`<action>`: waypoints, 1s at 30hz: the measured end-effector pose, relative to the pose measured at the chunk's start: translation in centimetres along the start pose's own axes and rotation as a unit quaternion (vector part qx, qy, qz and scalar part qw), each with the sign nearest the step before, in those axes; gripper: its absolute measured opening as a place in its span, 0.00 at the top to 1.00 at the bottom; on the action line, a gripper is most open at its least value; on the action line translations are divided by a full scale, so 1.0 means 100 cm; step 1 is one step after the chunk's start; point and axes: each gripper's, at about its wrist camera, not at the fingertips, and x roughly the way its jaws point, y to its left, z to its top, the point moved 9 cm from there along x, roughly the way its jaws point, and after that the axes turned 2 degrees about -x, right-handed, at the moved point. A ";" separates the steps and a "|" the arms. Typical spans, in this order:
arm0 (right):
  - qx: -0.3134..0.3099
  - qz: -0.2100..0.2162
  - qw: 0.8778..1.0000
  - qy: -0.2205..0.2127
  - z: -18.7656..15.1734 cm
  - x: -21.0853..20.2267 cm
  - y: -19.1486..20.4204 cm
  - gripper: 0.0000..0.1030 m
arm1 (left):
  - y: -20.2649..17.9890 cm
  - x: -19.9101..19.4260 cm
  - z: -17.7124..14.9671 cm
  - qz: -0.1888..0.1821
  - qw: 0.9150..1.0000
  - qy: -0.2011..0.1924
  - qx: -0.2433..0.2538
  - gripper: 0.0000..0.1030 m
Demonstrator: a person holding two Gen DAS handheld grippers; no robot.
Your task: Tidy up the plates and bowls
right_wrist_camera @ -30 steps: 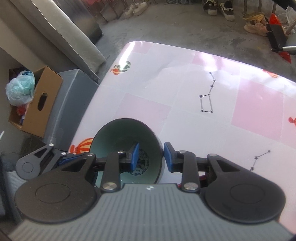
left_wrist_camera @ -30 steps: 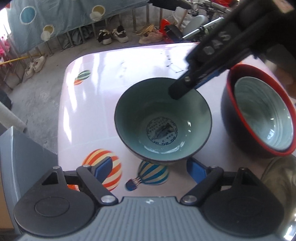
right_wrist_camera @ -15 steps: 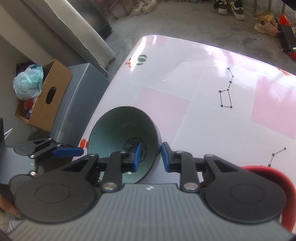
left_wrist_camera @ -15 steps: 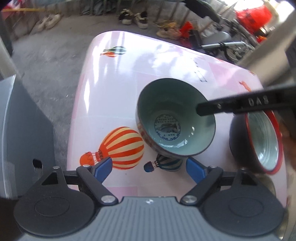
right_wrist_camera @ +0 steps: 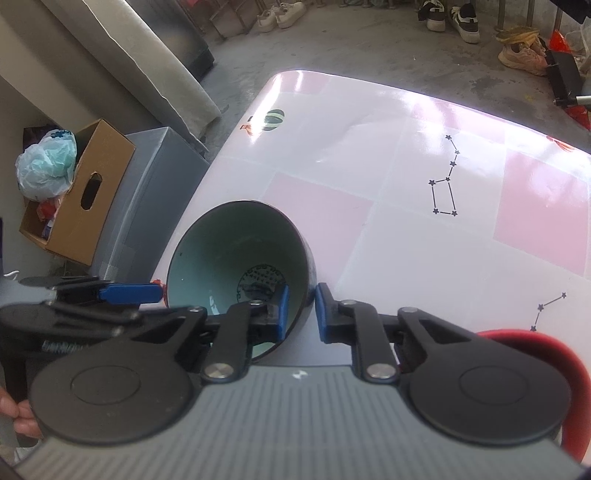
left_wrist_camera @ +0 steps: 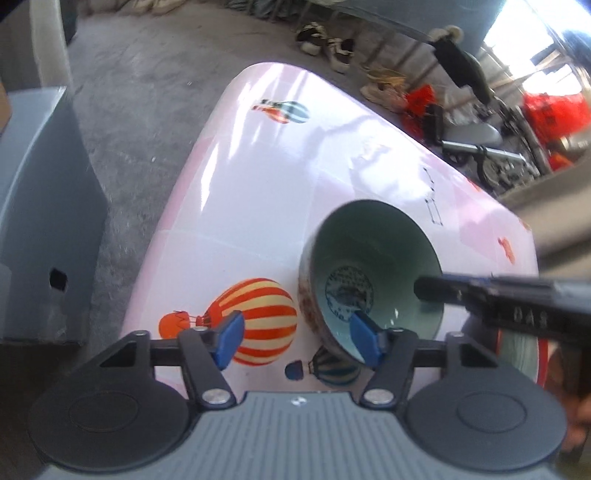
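Gripping the near wall of the teal bowl (right_wrist_camera: 236, 258), the right tool (right_wrist_camera: 301, 314) had one blue pad inside the rim and one outside, its jaws having just closed further onto that wall. That bowl was tipped on the counter (right_wrist_camera: 424, 258), mouth facing away, with a dark printed emblem showing at its bottom. At the bowl's left side the left tool (left_wrist_camera: 299, 339) had just been narrowing too, its jaws still apart; one blue pad overlapped the bowl's lower rim in the left view, though contact could not be told, and the other hung over the striped balloon print (left_wrist_camera: 258, 317). Just right, the red-rimmed bowl (right_wrist_camera: 532, 350) sat beside them. Farther off, a cardboard box (right_wrist_camera: 85, 206) and shoes (right_wrist_camera: 450, 14) lay on the floor.
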 end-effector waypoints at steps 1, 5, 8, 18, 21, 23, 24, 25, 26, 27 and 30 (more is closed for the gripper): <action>0.000 -0.001 1.000 0.000 0.000 0.001 0.000 0.86 | 0.000 0.003 0.000 0.001 1.000 0.002 -0.002 0.47; -0.002 -0.007 1.000 0.001 0.000 0.004 0.000 0.88 | -0.001 0.013 0.001 0.004 1.000 0.011 -0.011 0.63; -0.003 -0.010 1.000 0.002 0.001 0.008 0.000 0.89 | -0.002 0.017 0.003 0.004 1.000 0.012 -0.023 0.71; -0.006 -0.014 1.000 0.004 0.001 0.020 0.002 0.89 | -0.001 0.021 0.008 0.017 0.998 0.000 -0.057 0.87; -0.008 -0.019 1.000 0.004 0.001 0.020 0.003 0.89 | 0.000 0.020 0.009 0.029 0.997 -0.003 -0.074 0.89; -0.009 -0.021 1.000 0.006 0.000 0.020 0.004 0.89 | 0.002 0.018 0.011 0.032 0.996 -0.005 -0.086 0.90; -0.011 -0.023 1.000 0.007 0.000 0.020 0.005 0.89 | 0.003 0.017 0.011 0.034 0.996 -0.006 -0.085 0.90; -0.012 -0.024 1.000 0.008 -0.001 0.020 0.006 0.89 | 0.003 0.015 0.011 0.033 0.996 -0.007 -0.086 0.90; -0.013 -0.023 1.000 0.009 -0.001 0.019 0.006 0.89 | 0.003 0.013 0.011 0.033 0.996 -0.005 -0.088 0.90; -0.014 -0.023 1.000 0.008 -0.001 0.018 0.007 0.89 | 0.003 0.012 0.010 0.034 0.996 -0.004 -0.087 0.90; -0.014 -0.019 1.000 0.004 0.004 0.014 0.010 0.90 | 0.001 0.004 0.009 0.035 0.995 -0.002 -0.091 0.90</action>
